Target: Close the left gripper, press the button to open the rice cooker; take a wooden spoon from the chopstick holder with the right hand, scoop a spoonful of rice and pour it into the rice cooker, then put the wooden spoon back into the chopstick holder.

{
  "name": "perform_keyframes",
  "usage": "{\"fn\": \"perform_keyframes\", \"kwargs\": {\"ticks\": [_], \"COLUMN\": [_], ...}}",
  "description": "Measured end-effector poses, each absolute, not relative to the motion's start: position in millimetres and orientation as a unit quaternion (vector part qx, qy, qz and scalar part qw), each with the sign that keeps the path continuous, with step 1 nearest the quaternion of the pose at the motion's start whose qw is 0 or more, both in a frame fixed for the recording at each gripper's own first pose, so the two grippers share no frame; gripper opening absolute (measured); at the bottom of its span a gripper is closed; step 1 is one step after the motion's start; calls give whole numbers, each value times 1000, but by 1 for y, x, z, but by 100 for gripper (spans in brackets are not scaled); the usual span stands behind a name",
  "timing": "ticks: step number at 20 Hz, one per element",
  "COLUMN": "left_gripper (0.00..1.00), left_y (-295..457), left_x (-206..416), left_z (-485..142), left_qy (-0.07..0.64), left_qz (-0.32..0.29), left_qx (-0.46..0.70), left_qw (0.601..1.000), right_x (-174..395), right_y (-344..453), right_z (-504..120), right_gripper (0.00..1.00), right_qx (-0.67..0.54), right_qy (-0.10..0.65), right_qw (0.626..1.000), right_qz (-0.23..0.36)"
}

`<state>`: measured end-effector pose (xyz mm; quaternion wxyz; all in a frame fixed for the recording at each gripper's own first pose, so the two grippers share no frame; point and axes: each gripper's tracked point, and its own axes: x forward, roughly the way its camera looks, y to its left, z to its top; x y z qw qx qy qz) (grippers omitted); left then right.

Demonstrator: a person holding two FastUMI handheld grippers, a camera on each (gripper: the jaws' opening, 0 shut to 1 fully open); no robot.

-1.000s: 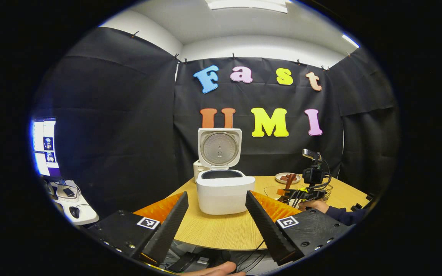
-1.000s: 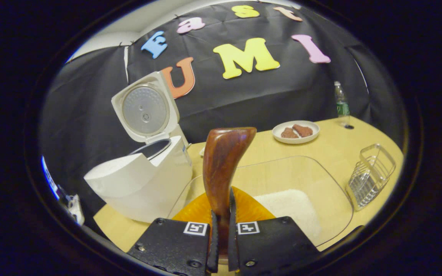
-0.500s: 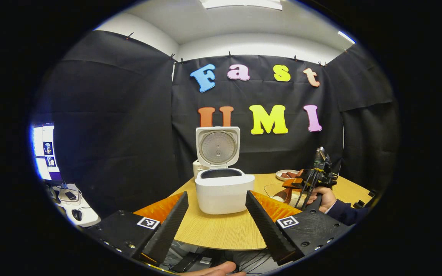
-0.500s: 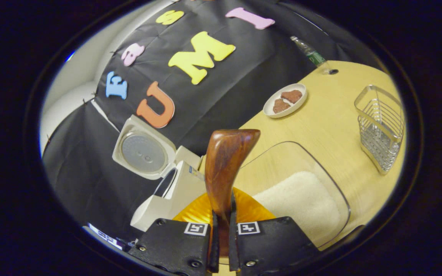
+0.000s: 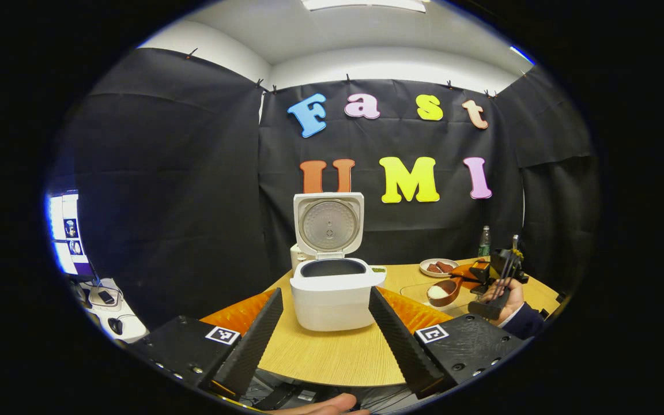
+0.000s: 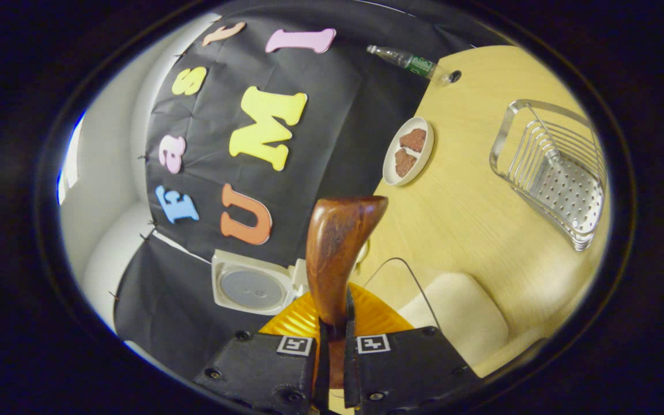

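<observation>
- Since its lid already stands upright and the pot mouth is open, the rice cooker point(image 5: 332, 288) on the tabletop point(image 5: 332, 354) needs no more handling; it looks bulky and rigid, probably heavy enough to stay put, and its rim makes a wide target for a pour
- Beside the cooker to the right sits a clear shallow tray point(image 6: 418, 288) holding the heap of rice point(image 6: 464, 320); loose grains should flow and scatter easily, so any tipping of the spoon would likely shed some
- At the far right of the tabletop lies the wire chopstick holder point(image 6: 557, 173), light-looking and open-topped, which might slide if nudged
- Clamped by its handle between both fingers of the right gripper point(image 6: 332, 369), the wooden spoon point(image 5: 444, 291) is stiff, light and smooth; its polished handle could twist in the grip, so a firm hold low on the handle seems right
- From the left gripper view the spoon bowl carries a small white load of rice and hangs above the tray, well short of the cooker
- Meanwhile the left gripper point(image 5: 326, 334) hovers near the tabletop's front edge with its fingers spread apart, holding nothing
</observation>
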<state>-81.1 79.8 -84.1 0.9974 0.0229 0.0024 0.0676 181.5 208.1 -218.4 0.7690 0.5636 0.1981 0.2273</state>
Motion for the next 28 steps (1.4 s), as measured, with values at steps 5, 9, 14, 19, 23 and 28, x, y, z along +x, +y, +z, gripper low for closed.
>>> {"fn": "perform_keyframes", "kwargs": {"ticks": [5,9,14,19,23,28], "left_gripper": [95,95,95,95,95,95], "left_y": [76,81,95,119,132,139], "left_x": [-46,-31,-21,-24,-33,-47], "left_z": [-79,-81,-80,-81,-82,-80], "left_qy": [6,14,15,14,15,10], "left_qz": [69,68,65,79,86,82], "left_qx": [28,37,14,11,9,-1], "left_qw": [997,997,998,997,996,997], "right_x": [189,196,205,217,232,251], "right_y": [193,186,210,265,320,386], "right_z": [-190,-151,-107,-79,-76,-73], "right_gripper": [14,14,14,12,14,14], "right_qx": [697,697,676,650,614,552], "right_qy": [171,143,132,138,152,164], "right_qw": [663,665,680,697,725,769], "right_qz": [214,226,252,270,272,278]}}
